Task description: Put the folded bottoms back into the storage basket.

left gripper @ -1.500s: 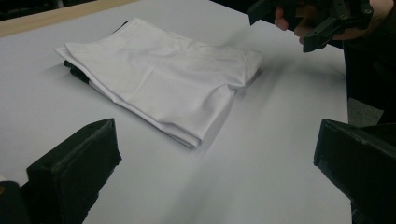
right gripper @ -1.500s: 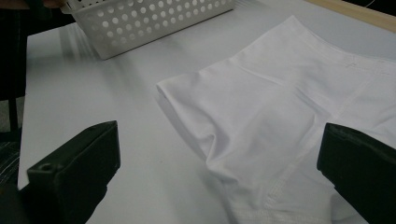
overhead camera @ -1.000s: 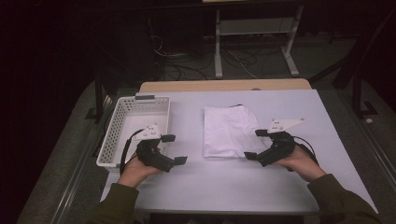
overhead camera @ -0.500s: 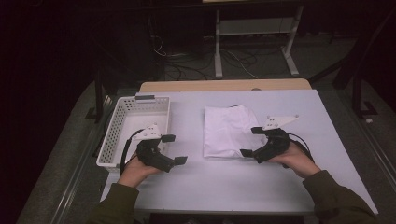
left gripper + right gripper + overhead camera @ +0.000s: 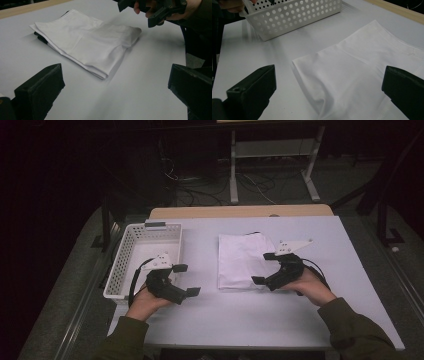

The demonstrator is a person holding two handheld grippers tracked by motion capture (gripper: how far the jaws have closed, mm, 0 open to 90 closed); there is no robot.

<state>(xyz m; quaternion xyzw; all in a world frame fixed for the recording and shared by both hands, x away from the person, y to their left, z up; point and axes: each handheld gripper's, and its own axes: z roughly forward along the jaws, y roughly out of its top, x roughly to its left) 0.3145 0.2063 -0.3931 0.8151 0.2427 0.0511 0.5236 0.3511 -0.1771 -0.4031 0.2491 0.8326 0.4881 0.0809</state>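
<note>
A folded white cloth [image 5: 242,260] lies flat in the middle of the white table [image 5: 240,320]; it also shows as the cloth [image 5: 85,42] and the cloth [image 5: 364,72] in the two gripper views. My right gripper [image 5: 263,268] is open, its jaws hovering over the cloth's near right edge. My left gripper [image 5: 186,279] is open too, held beside the basket and left of the cloth, with nothing between its jaws. The right gripper [image 5: 152,10] appears beyond the cloth's far corner in the left gripper view.
A white perforated basket [image 5: 131,265] stands at the table's left side, also seen as the basket [image 5: 294,17]. Behind the table are a wooden edge [image 5: 240,211], floor cables and a metal stand [image 5: 272,170].
My right gripper has slid left, from beside the cloth's right edge to over it. The left gripper has stayed put.
</note>
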